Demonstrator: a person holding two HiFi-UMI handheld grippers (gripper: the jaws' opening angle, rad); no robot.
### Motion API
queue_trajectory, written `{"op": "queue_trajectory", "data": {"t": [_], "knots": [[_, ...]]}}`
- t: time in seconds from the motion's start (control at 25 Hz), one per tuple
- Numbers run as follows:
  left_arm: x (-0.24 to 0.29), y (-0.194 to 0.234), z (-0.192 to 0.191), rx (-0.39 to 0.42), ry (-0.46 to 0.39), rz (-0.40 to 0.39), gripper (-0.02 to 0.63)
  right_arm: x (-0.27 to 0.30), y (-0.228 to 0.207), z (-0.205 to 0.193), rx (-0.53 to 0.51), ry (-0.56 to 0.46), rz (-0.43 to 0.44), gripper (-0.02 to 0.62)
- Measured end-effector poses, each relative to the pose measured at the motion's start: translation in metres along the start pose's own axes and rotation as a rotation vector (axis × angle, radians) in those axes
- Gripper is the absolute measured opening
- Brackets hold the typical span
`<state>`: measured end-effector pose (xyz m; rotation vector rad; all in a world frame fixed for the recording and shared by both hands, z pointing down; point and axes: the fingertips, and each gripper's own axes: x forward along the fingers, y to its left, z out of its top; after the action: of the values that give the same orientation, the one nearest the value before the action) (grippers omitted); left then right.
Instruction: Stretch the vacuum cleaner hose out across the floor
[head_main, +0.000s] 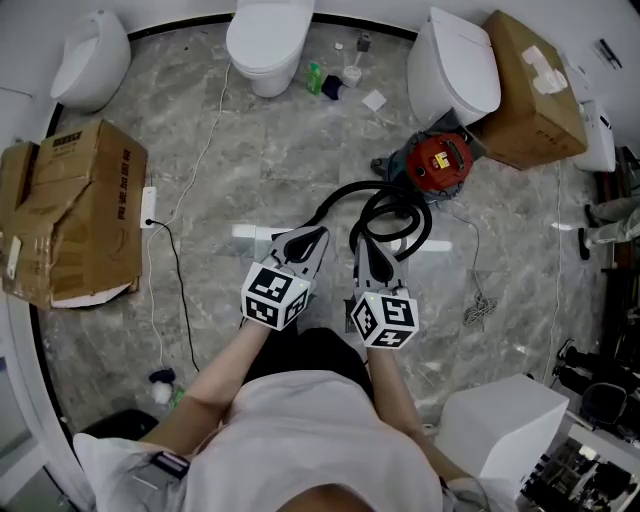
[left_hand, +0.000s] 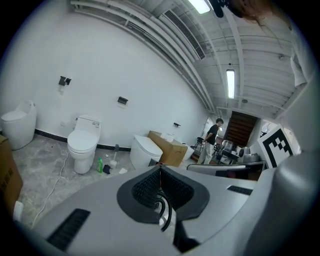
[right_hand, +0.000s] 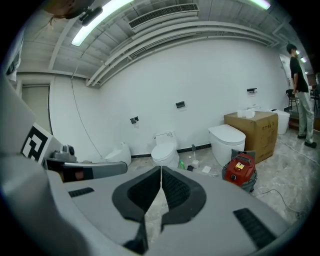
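The marble floor (head_main: 260, 170) leaves open room on the near side of the red vacuum cleaner (head_main: 440, 160), between it and the person. The black hose (head_main: 352, 187) lies there, one arc swinging out from the cleaner's base and a tight loop just beside it. To stretch it well, I judge the free end should be taken first and drawn straight away from the cleaner, so the loop unrolls instead of kinking or dragging the machine. The left gripper (head_main: 316, 233) and right gripper (head_main: 362, 243) sit side by side, nearer the person than the cleaner, both pointed toward it and tipped slightly down. Each has its jaws pressed together on nothing; the hose lies just beyond their tips
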<state>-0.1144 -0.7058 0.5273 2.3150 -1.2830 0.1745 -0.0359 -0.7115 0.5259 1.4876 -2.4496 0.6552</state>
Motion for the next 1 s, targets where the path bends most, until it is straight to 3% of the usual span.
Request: {"op": "queue_trajectory", "data": {"t": [0.36, 0.68, 1.0], "knots": [[0.035, 0.042, -0.018, 0.072, 0.072, -0.071, 0.008, 0.055, -0.016, -0.009, 0.007, 0.038, 0.041, 0.017], [0.085, 0.078, -0.044, 0.072, 0.121, -0.114, 0.008, 0.108, -0.045, -0.038, 0.045, 0.112, 0.103, 0.017], [0.140, 0.100, -0.089, -0.043, 0.132, -0.188, 0.008, 0.163, -0.089, -0.077, 0.055, 0.176, 0.143, 0.017]]}}
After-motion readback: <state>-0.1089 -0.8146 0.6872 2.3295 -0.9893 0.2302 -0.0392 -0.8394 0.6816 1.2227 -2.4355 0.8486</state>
